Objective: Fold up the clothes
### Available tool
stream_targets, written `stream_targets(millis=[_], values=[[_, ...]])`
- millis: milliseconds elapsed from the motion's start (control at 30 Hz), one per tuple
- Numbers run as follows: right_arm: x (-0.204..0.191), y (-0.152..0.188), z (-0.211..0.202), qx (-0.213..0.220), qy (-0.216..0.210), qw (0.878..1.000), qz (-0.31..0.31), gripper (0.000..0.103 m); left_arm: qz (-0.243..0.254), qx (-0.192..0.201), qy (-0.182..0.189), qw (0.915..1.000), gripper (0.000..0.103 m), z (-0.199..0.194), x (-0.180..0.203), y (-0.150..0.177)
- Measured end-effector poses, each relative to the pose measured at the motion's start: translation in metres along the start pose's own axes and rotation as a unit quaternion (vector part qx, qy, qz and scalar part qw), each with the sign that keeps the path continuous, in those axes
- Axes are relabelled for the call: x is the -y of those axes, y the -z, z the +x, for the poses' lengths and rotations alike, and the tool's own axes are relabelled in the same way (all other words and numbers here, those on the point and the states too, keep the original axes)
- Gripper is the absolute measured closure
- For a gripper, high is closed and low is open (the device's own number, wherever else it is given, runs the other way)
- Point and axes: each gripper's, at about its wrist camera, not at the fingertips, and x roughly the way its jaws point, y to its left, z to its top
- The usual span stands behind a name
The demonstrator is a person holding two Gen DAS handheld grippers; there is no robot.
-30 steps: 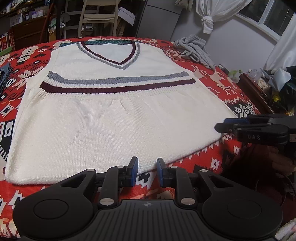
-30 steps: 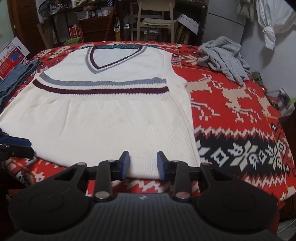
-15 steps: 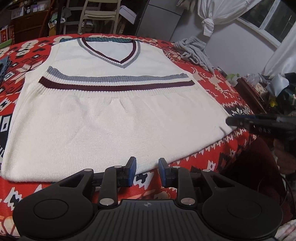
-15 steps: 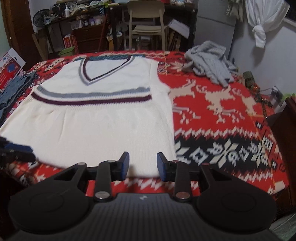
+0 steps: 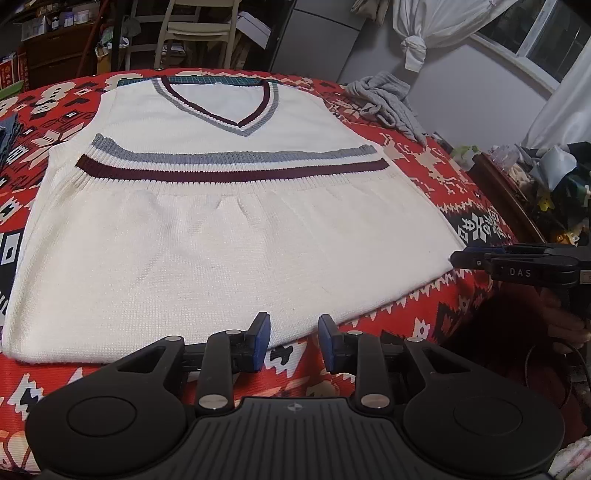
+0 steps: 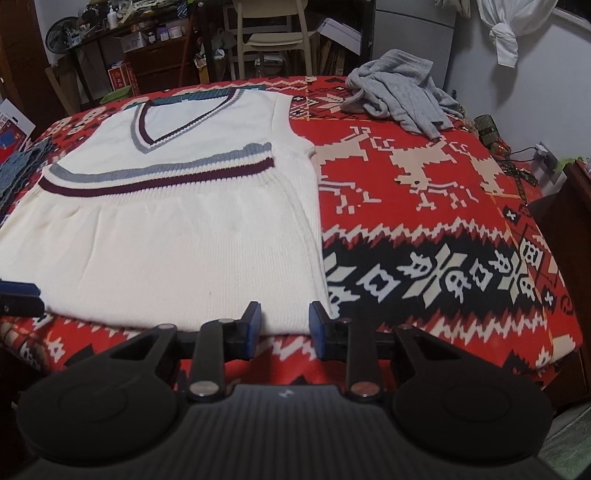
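1. Cluttered storage fills the back of the room: a pale wooden chair (image 6: 271, 35), dark shelves and boxes, and a knotted white curtain (image 5: 421, 40) beside a window.
2. Covering the worktop is a red patterned cloth with white reindeer and black bands (image 6: 424, 206).
3. Spread flat on that cloth, front side up, lies a cream knitted sleeveless V-neck vest with grey and maroon stripes (image 5: 229, 240); its collar points to the far edge and its hem to the near edge.
4. Its neckline carries grey, white and maroon trim, and a grey band above a maroon band crosses the chest.
5. A crumpled grey knitted garment (image 6: 402, 90) lies on the cloth at the far right, well apart from the vest.
6. Folded blue fabric (image 6: 16, 173) shows at the cloth's left edge; little of it is visible.
7. The left gripper (image 5: 293, 341) hovers at the vest's hem, near the middle; its blue-padded jaws stand apart with nothing between them.
8. The right gripper (image 6: 284, 328) sits at the hem's right corner, its jaws likewise apart and empty, the hem edge just ahead of the pads.
9. From the left wrist view, the right gripper (image 5: 517, 264) appears side-on just beside the vest's near right corner, with a hand (image 5: 565, 317) below it on the handle.
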Motion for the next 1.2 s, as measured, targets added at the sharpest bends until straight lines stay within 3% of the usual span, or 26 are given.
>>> stream_targets(millis=[200,500,700,1033,1200], values=[[-0.026,-0.015,-0.018,0.016,0.020,1.000,0.005,0.072,-0.002,0.000,0.002,1.0000,0.073,0.000,0.000,0.000],[-0.121,-0.031,0.003,0.046,0.014,0.994,-0.094,0.072,0.010,0.001,-0.008,0.9999,0.073,0.000,0.005,0.000],[-0.129,-0.022,0.026,0.013,-0.015,0.998,-0.065,0.072,0.007,0.002,-0.006,1.0000,0.073,0.000,0.004,0.001],[-0.119,-0.006,0.009,0.010,-0.022,0.997,-0.073,0.070,-0.014,0.005,-0.003,0.9999,0.075,-0.006,0.001,-0.006],[-0.117,-0.017,-0.001,0.021,-0.025,0.997,-0.064,0.069,0.003,0.042,-0.039,0.9984,0.076,-0.019,0.002,-0.017]])
